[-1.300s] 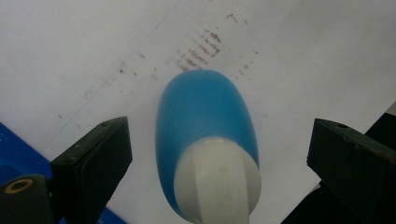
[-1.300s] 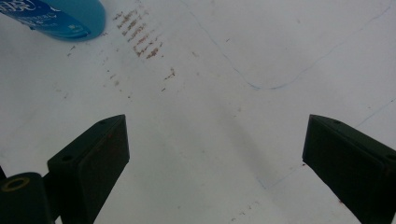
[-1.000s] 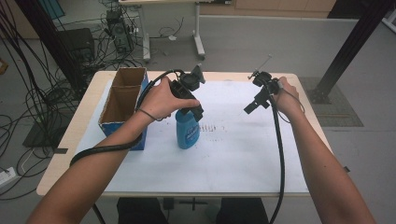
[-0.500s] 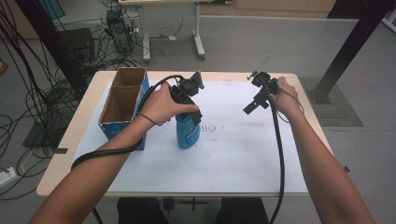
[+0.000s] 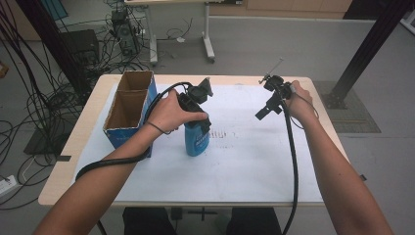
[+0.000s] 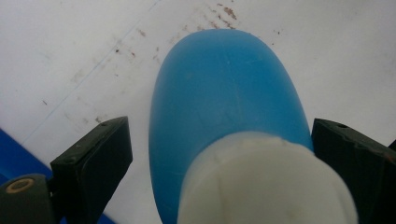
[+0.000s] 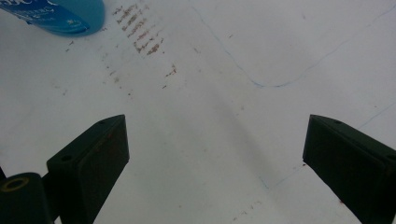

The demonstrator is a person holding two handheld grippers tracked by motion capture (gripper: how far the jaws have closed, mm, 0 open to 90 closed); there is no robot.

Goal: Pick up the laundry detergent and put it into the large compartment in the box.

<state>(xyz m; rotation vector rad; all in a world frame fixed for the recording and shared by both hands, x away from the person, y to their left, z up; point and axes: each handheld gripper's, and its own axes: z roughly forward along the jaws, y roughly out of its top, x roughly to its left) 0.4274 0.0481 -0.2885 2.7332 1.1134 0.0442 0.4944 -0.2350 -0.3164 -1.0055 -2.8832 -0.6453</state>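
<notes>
A blue plastic bottle (image 5: 196, 141) with a white cap stands upright on the white sheet, left of centre. My left gripper (image 5: 199, 123) points down over its top. In the left gripper view the bottle (image 6: 224, 93) and its white cap (image 6: 261, 182) sit between the jaws of my left gripper (image 6: 219, 125), which are spread wide; the left jaw stands clear of the bottle. My right gripper (image 5: 263, 112) hovers at the right, apart from the bottle. In the right gripper view, the jaws of my right gripper (image 7: 218, 119) are open over bare paper, with the bottle's base (image 7: 60, 16) at top left.
An open cardboard box (image 5: 128, 105) with blue sides stands at the table's left, close to the bottle. The white sheet (image 5: 244, 166) covers most of the wooden table (image 5: 66, 164). Brown marks (image 5: 222, 134) lie right of the bottle. Cables trail from both grippers.
My left gripper has sunk a little over the bottle's top. The bottle stays in place and the right gripper has hardly moved.
</notes>
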